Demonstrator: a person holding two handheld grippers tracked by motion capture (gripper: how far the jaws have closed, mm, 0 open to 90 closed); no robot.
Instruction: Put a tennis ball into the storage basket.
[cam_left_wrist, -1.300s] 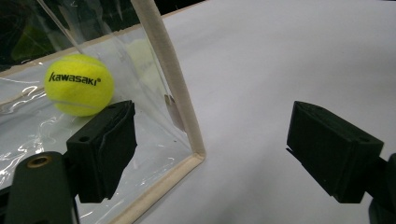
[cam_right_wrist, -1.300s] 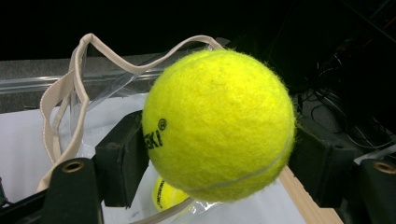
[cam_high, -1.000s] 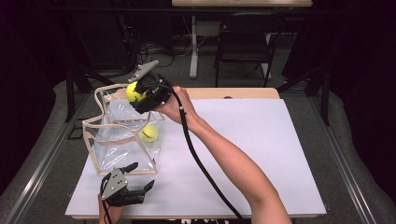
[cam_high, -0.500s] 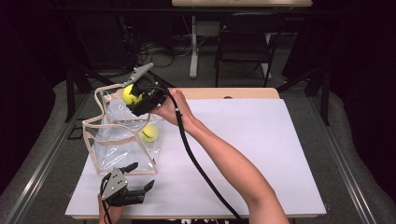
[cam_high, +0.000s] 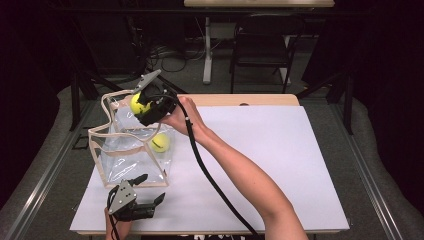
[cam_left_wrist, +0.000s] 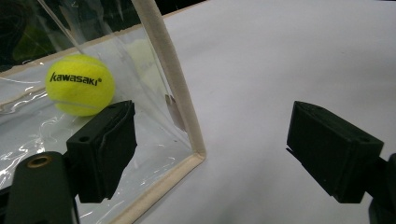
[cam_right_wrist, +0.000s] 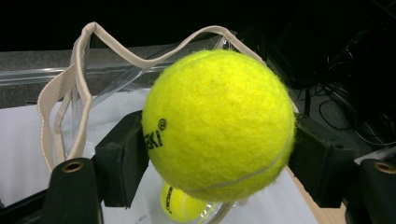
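Observation:
A clear plastic bag (cam_high: 125, 160) with beige trim stands open on the left of the white table top (cam_high: 280, 150). One yellow tennis ball (cam_high: 160, 142) lies inside it, and it also shows through the bag wall (cam_left_wrist: 80, 84) in the left gripper view. My right gripper (cam_high: 142, 105) hovers over the bag's mouth, shut on a second tennis ball (cam_right_wrist: 217, 123), with the bag's ball (cam_right_wrist: 180, 203) below. My left gripper (cam_left_wrist: 210, 144) rests open at the bag's front corner (cam_left_wrist: 173, 93), and its left jaw is in front of the clear wall.
The table's front edge runs just behind my left gripper (cam_high: 152, 187). A black cable trails from the right gripper along the person's forearm (cam_high: 240, 175). Chairs and table legs (cam_high: 260, 50) stand in the dark beyond the far edge.
My right gripper has drifted slightly left with the ball, staying over the bag's mouth. The left gripper has kept still.

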